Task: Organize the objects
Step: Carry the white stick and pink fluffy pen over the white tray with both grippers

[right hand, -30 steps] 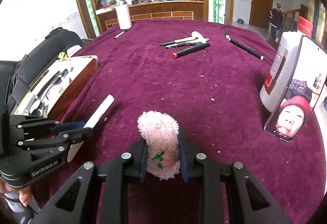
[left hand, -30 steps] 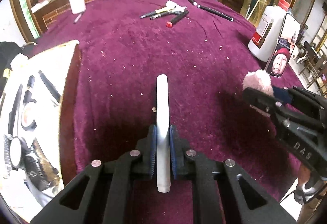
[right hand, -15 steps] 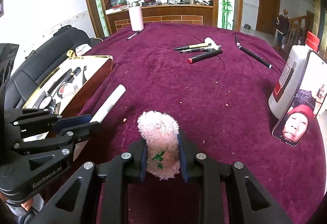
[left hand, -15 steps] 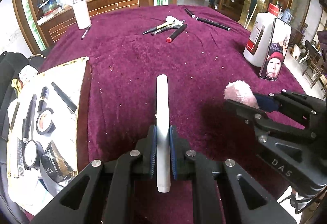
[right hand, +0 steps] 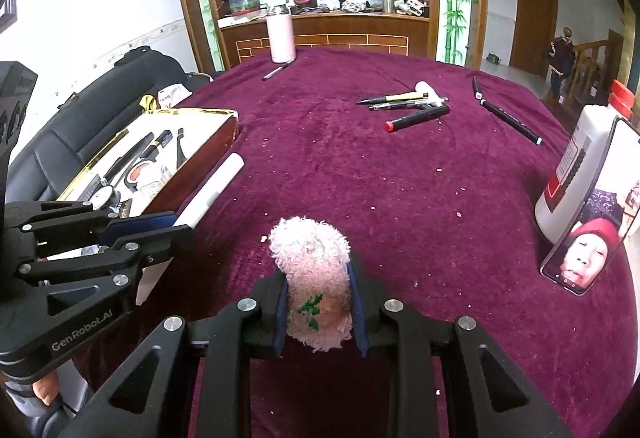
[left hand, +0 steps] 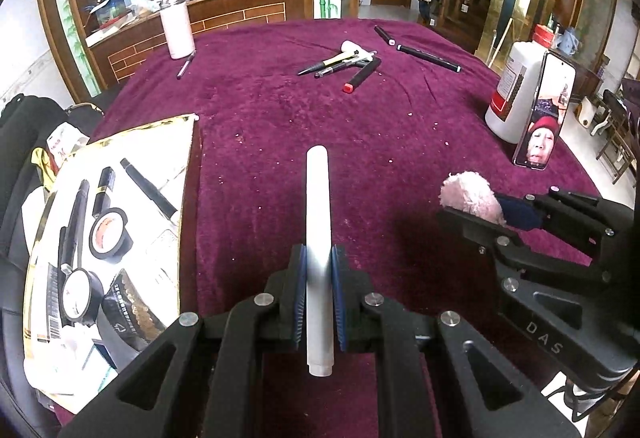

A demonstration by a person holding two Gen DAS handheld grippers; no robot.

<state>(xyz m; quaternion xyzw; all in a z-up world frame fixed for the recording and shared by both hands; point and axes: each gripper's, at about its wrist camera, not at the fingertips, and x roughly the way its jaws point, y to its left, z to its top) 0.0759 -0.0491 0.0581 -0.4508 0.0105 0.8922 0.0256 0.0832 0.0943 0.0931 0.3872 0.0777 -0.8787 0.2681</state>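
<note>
My left gripper (left hand: 319, 266) is shut on a white tube (left hand: 318, 214) that sticks out forward above the purple tablecloth (left hand: 320, 110). The tube (right hand: 212, 190) and left gripper (right hand: 160, 226) also show at the left of the right wrist view. My right gripper (right hand: 319, 286) is shut on a fluffy pink roll (right hand: 312, 258) with a green mark; that roll (left hand: 472, 194) and gripper (left hand: 492, 214) appear at the right of the left wrist view. An open box (left hand: 188, 142) at the left holds pens and tape rolls. Loose pens and markers (left hand: 352, 64) lie far across the table.
A white jug (left hand: 516, 86) with a phone (left hand: 544, 114) leaning on it stands at the right edge. A white tumbler (left hand: 176, 26) and a pen (left hand: 185, 65) sit at the far left. A black chair (right hand: 100, 110) stands behind the box. A figure stands by the far stairs.
Both grippers have lifted a little, so more of the table and the box comes into view. The right gripper sits further into the left wrist view. Both grips are unchanged.
</note>
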